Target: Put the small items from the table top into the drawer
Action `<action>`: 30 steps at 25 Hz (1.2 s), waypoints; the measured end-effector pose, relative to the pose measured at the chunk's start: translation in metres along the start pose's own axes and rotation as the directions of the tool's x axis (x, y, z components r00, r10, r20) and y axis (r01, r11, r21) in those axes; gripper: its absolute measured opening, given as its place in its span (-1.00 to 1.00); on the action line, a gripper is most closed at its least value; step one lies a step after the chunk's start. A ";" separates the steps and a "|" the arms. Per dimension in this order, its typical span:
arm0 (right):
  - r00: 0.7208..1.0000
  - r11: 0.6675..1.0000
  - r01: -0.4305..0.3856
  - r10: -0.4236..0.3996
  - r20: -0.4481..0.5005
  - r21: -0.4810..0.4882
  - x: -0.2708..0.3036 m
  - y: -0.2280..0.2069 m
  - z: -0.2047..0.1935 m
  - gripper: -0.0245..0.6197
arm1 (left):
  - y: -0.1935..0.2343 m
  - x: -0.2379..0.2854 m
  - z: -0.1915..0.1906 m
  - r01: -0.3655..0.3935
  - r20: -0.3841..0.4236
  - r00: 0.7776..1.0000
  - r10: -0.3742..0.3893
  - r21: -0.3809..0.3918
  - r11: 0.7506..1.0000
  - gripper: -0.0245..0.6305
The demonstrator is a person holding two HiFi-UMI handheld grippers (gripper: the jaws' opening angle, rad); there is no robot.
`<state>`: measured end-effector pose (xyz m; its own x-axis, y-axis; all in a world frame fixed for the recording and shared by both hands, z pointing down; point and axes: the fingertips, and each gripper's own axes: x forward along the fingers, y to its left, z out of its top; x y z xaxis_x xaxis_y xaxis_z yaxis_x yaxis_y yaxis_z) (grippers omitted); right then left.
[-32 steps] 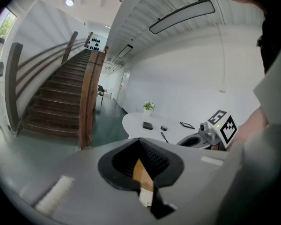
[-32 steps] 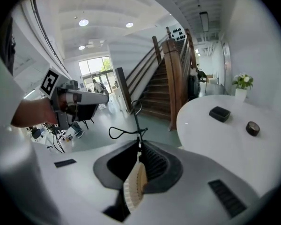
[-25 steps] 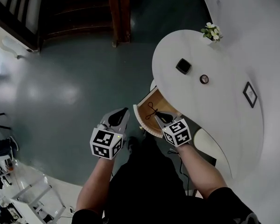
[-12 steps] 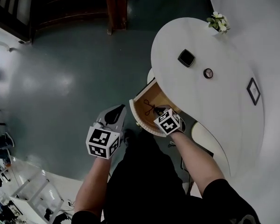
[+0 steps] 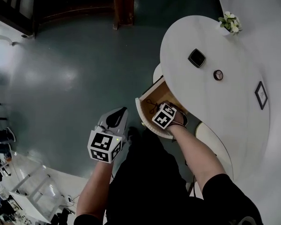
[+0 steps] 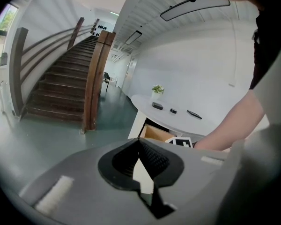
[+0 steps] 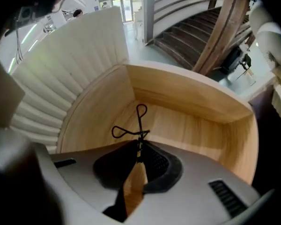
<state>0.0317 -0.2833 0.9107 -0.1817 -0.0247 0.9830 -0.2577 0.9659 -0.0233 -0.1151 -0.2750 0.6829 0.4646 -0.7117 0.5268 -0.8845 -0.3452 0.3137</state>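
Grey-green floor [image 5: 61, 78] spreads below me, with a dark wooden staircase [image 5: 75, 3] at its far edge and the curved white table [image 5: 234, 125] on my right. From my head I see the table top carrying a black square box [image 5: 197, 58], a small round item [image 5: 218, 75], a dark picture frame [image 5: 261, 95] and a little pot of flowers [image 5: 230, 22], all well apart. The open wooden drawer [image 5: 152, 96] juts out beneath the table edge. Over it, my right marker cube [image 5: 164, 116] covers most of what lies inside, so this view barely shows the contents. The right gripper view looks straight in. My right tongs [image 7: 138, 146] are clenched at the tips on the lower end of a thin black wire item [image 7: 140, 133], whose two loops stand out against the drawer's pale wood. I cannot tell whether it touches the drawer bottom, nor what exactly it is. Nothing else shows on the wood that I can see. The lower part of the drawer is cut off by the tongs' own grey body. My left tongs [image 6: 139, 143] are clenched on nothing, held out over the floor beside the drawer. Their view shows the table side-on, its items too small to make out, and my right forearm [image 6: 234, 125] reaching down.
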 end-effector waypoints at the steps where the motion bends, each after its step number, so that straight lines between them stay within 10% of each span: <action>1: 1.000 1.000 -0.005 0.005 -0.010 -0.004 0.004 0.000 0.000 -0.81 | 0.002 -0.001 -0.003 -0.003 -0.001 1.000 0.003 -0.003 1.000 -0.89; 16: 0.991 0.990 -0.004 -0.015 0.130 0.143 -0.044 0.005 0.013 -0.70 | -0.001 -0.022 0.002 0.029 0.031 0.999 -0.029 0.003 1.000 -0.89; 30: 0.927 0.911 0.028 -0.177 0.329 0.412 -0.199 0.042 -0.014 -0.74 | -0.025 -0.090 0.033 0.046 0.117 0.992 -0.049 0.028 0.999 -0.89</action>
<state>0.0706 -0.2339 0.7170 -0.4354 -0.2789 0.8559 -0.6307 0.7729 -0.0690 -0.1359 -0.2224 0.6012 0.4994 -0.7605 0.4150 -0.8630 -0.3945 0.3155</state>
